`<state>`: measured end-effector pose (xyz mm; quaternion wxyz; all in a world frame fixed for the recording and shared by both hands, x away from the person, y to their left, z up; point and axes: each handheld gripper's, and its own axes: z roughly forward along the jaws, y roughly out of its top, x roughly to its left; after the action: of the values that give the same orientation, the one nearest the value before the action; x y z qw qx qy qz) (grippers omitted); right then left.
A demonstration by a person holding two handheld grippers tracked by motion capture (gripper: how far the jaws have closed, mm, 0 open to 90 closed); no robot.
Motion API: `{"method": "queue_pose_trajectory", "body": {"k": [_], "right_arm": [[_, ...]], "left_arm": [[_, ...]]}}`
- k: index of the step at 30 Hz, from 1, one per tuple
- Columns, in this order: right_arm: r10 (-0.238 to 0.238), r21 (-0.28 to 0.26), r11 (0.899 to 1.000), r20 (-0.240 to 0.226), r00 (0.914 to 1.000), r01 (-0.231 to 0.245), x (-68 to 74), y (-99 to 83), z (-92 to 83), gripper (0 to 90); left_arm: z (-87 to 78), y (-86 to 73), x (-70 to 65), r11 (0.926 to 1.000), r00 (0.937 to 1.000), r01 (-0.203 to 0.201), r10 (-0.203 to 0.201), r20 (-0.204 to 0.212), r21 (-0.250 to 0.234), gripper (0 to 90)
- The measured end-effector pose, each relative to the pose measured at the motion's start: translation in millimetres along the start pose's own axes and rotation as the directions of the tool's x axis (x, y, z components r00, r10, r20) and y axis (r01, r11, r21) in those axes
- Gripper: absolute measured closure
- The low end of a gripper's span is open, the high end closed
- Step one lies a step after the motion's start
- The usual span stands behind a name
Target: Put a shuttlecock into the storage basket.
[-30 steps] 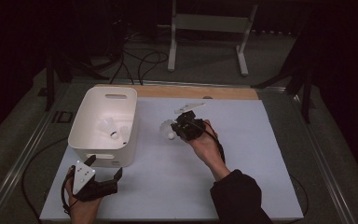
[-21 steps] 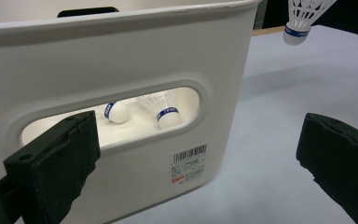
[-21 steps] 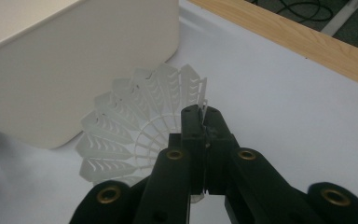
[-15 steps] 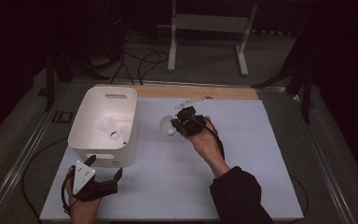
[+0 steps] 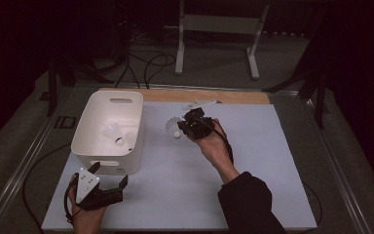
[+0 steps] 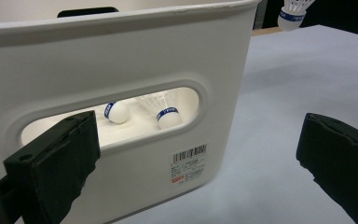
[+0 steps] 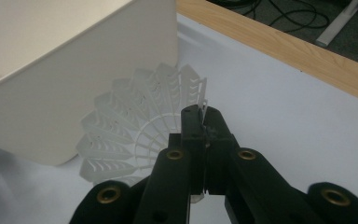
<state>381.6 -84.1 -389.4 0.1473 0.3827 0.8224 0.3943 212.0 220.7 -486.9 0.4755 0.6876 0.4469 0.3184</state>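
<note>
- The white bin (image 5: 108, 131) stood at the left of the pale table mat (image 5: 253, 161), with the left gripper (image 5: 108, 176) resting just in front of its near wall, jaws wide apart and nothing between them. Had that hand nudged forward, a jaw could have shoved the light bin and shifted the target out from under the carry.
- The right gripper (image 5: 181, 129) hung above the mat, beside the bin's right wall, jaws closed on the held shuttlecock (image 5: 173, 127). In the right gripper view the pinch (image 7: 204, 125) sat on the thin edge of the plastic skirt (image 7: 135, 126), not on the cork. Such a narrow hold on springy ribs could have slipped, or the skirt could have buckled and stayed bent.
- The held shuttlecock was not yet over the bin's opening. Letting go early would likely have dropped it onto the mat, or onto the rim (image 5: 139, 117), from which it could have bounced outward.
- Hung from one edge of the skirt, the shuttlecock would probably have swung on a quick move, and its cork could have clipped the bin wall on the way over.
- Two shuttlecocks (image 6: 142, 109) already lay inside, seen through the handle slot (image 6: 112, 116). A hard drop could have landed on them and rolled, though the walls would likely have kept it in.
</note>
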Motion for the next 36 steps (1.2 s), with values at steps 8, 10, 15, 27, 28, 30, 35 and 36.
{"method": "queue_pose_trajectory", "body": {"k": [8, 10, 15, 27, 28, 30, 35, 36], "right_arm": [[0.006, -0.008, 1.000, -0.002, 1.0000, -0.006, 0.4, 4.8, 0.2, 89.2], [0.004, -0.010, 1.000, -0.004, 1.0000, -0.004, 0.2, 6.1, 0.1, 89.2], [0.012, -0.015, 1.000, -0.005, 0.9999, -0.012, 0.2, 8.2, 0.3, 89.2], [0.015, -0.023, 1.000, 0.001, 0.9999, -0.015, -1.3, 16.0, -0.1, 89.2], [0.014, -0.023, 1.000, 0.000, 0.9999, -0.014, -1.8, 16.5, 0.0, 89.2], [0.018, -0.023, 1.000, 0.002, 0.9998, -0.018, -1.9, 17.5, 0.2, 89.2], [0.018, -0.029, 0.999, 0.002, 0.9998, -0.018, -2.4, 19.6, 0.9, 89.2], [0.017, -0.032, 0.999, 0.003, 0.9999, -0.017, -2.4, 20.2, 0.9, 89.2]], "left_arm": [[-0.1, 0.0, 0.1, 1.0000, 1.0000, 0.000, 0.000, 0.001, 0.001, 0.0], [-0.1, 0.0, 0.2, 1.0000, 1.0000, 0.000, 0.000, 0.001, 0.000, 0.0], [0.0, 0.0, 0.2, 1.0000, 1.0000, 0.000, 0.000, 0.001, 0.000, 0.0], [-0.2, 0.0, 0.4, 1.0000, 1.0000, 0.002, -0.002, -0.001, -0.001, 0.0], [-0.2, 0.0, 0.4, 1.0000, 1.0000, 0.002, -0.002, -0.001, -0.001, 0.0], [0.0, 0.0, 0.3, 1.0000, 1.0000, 0.001, -0.001, 0.000, -0.001, 0.0], [-0.2, 0.0, 0.5, 1.0000, 1.0000, 0.001, -0.001, 0.000, -0.001, 0.0], [-0.2, 0.0, 0.5, 1.0000, 1.0000, 0.001, -0.001, 0.000, -0.001, 0.0]]}}
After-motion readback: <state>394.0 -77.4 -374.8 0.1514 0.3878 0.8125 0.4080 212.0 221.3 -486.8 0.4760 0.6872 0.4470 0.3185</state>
